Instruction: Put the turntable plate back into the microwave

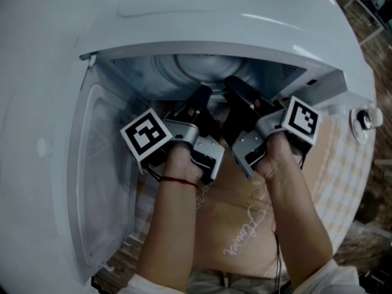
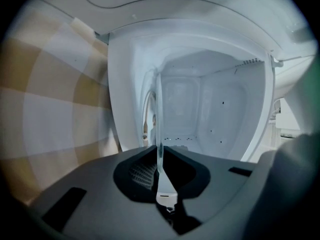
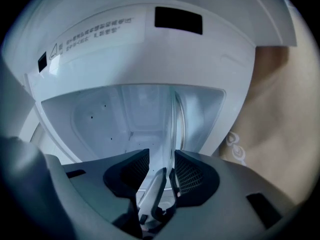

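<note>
Open microwave (image 1: 214,17), left gripper (image 1: 197,100), right gripper (image 1: 236,88) — both poked inside

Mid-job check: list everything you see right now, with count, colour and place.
microwave: one, white, on the tablecloth, door swung open at the left of the head view
plate: one, clear glass, seen edge-on at the cavity mouth, between both grippers' fingers
tablecloth: one, beige with pale checks and script print, under and in front of the microwave
left gripper: one, dark grey, fingers shut on the plate's edge
right gripper: one, dark grey, fingers open, plate's edge between them
hands: two, left hand and right hand, each holding a gripper; red cord on the left wrist
</note>
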The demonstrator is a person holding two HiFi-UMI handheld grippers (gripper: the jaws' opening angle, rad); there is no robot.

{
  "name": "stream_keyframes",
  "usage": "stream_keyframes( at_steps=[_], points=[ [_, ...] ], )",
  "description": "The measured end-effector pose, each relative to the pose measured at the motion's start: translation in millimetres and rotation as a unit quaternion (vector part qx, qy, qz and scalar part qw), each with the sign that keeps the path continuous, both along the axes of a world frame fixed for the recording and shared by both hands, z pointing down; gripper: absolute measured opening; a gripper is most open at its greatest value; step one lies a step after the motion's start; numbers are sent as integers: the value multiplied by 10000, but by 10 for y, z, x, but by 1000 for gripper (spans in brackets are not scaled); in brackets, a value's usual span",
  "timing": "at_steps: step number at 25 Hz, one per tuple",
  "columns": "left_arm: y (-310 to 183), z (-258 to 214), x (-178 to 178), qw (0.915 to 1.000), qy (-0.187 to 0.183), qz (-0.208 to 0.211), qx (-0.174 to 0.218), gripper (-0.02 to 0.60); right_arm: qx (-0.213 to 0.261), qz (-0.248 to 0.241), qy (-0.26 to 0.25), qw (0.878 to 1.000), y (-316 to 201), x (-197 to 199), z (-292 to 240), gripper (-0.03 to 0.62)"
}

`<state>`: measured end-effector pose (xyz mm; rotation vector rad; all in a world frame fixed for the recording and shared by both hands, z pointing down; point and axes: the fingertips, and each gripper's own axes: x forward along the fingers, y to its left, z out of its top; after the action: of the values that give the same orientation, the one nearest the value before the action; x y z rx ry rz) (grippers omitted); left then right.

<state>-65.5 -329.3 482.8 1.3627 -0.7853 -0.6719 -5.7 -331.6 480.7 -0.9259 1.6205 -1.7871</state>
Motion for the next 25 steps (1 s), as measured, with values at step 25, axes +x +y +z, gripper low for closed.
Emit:
stream_keyframes(
  at_steps=[25],
  points=[
    [-8, 42, -4, 9993, 169, -198, -285, 32, 4191, -2615, 7055, 5081, 569, -109, -389, 107]
  ],
)
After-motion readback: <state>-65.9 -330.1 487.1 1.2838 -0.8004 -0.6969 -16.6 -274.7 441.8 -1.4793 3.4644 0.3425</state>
